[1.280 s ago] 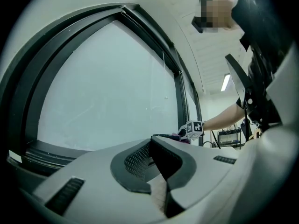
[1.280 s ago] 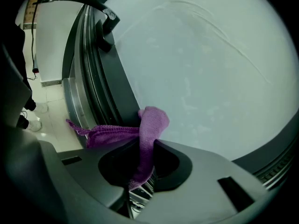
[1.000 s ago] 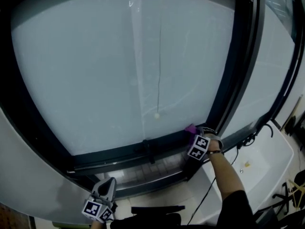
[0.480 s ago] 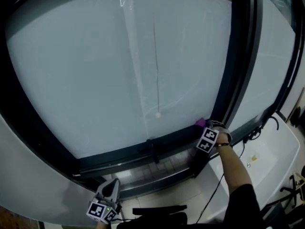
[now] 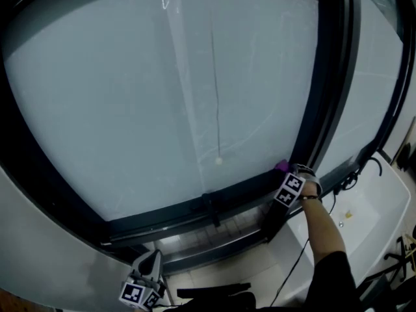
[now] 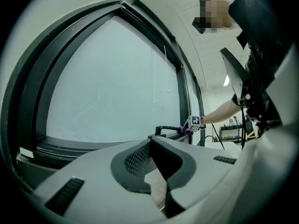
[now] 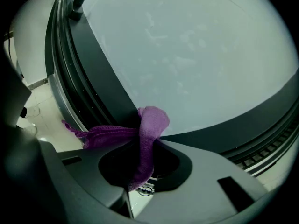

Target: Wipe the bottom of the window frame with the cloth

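In the head view the purple cloth point(image 5: 281, 166) is pressed into the lower right corner of the dark window frame point(image 5: 169, 214), where the bottom rail meets the upright post. My right gripper point(image 5: 285, 173) is shut on it. In the right gripper view the cloth point(image 7: 145, 133) bunches between the jaws against the frame corner point(image 7: 117, 101), with a tail trailing left. My left gripper point(image 5: 150, 257) hangs low at the bottom left, away from the frame. Its jaws point(image 6: 150, 140) are shut with nothing in them.
A thin blind cord with a small ball point(image 5: 219, 161) hangs in front of the glass. A black latch point(image 5: 209, 207) stands on the bottom rail. The thick black post point(image 5: 325, 83) bounds the pane at right. A white ledge point(image 5: 364, 207) with cables lies beyond it.
My right gripper has slid the cloth to the right along the bottom rail into the corner by the post. The left gripper has sunk slightly lower in view.
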`<state>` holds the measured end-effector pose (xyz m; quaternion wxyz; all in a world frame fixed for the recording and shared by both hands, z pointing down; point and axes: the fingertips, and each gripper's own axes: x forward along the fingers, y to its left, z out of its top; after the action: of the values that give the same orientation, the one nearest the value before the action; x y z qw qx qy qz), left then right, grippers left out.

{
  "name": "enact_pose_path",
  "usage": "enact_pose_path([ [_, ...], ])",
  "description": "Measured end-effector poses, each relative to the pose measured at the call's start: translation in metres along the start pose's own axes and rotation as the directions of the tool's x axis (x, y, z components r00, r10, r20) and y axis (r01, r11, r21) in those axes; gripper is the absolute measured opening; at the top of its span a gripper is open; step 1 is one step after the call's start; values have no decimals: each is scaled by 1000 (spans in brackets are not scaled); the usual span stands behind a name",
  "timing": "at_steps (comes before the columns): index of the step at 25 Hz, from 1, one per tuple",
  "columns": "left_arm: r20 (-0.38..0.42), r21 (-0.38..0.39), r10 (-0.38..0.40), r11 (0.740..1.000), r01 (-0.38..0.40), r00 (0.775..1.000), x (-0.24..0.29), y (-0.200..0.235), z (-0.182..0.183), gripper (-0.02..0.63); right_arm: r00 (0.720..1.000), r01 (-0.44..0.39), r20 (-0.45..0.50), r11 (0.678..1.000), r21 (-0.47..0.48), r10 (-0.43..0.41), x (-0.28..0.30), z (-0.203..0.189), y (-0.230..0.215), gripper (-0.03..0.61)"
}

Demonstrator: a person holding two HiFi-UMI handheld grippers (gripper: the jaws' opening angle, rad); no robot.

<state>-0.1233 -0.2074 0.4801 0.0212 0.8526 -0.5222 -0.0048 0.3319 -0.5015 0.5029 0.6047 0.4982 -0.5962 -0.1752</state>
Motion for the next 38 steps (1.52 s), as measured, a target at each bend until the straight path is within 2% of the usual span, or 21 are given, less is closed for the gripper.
enact_pose_path([
  [14,33,-19,51,999,-50,998,-9,15,-9,2,995,18,-100,999,28,-15,9,-10,-6,66],
  [20,56,-46,73,996,-70,996,-12,18,-5,2,993,77,-97,996,34,-74,6,-15,-17,66],
  [24,64,-41,79,996,-76,995,-22,27,-2,2,992,93,63,978,185,-106,-24,10,-15,64],
  [28,101,-55,89,995,-84,991,-18,34,10,2,967,73,208,938,338,-150,-62,24,-18,66],
  [31,103,-46,69,997,-65,992,-14,30,15,2,939,12,305,900,437,-160,-90,23,-3,66],
  [35,89,-32,34,999,-31,995,-8,18,15,2,893,-80,418,856,512,-166,-135,18,24,66],
  [38,109,-55,14,998,-8,994,-5,11,16,2,842,-216,525,810,545,-128,-168,20,44,66],
])
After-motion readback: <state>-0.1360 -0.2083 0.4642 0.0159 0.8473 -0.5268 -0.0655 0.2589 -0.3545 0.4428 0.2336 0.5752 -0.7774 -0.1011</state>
